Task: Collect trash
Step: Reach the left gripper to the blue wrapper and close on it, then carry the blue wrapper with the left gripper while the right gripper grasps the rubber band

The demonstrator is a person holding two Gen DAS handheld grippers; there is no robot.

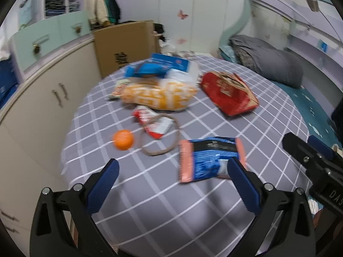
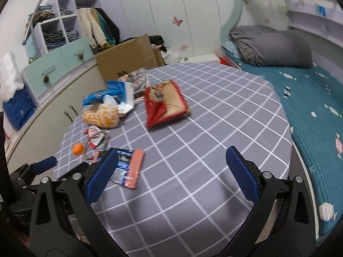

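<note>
Grey checked cloth covers the desk (image 2: 214, 128), with a bed (image 2: 310, 111) along its right edge and a cardboard box (image 2: 133, 53) past the far edge. Trash lies scattered over the left half. Nearest the front edge is a blue wrapper (image 1: 211, 158) with pink sealed ends, lying flat — its long axis runs roughly left to right along that edge. Just beyond it, toward the left edge, sit an orange ball (image 1: 122, 139), a loose loop of band (image 1: 159, 137) and a small red-and-white wrapper (image 1: 153, 122) lying inside the loop. Farther in lies an orange-and-white bag (image 1: 159, 95), long axis across the desk, touching a blue-and-white pile (image 1: 163, 66) at the far-left corner. A red paper bag (image 1: 228, 93) rests apart near the middle, its long axis slanting from far-left to near-right.

Left gripper (image 1: 172, 176) hovers over the front edge, jaws wide and holding nothing; its right finger (image 1: 244, 184) overlaps the blue wrapper in view. Right gripper (image 2: 171, 172) hovers beside it — jaws wide too, nothing between them.
</note>
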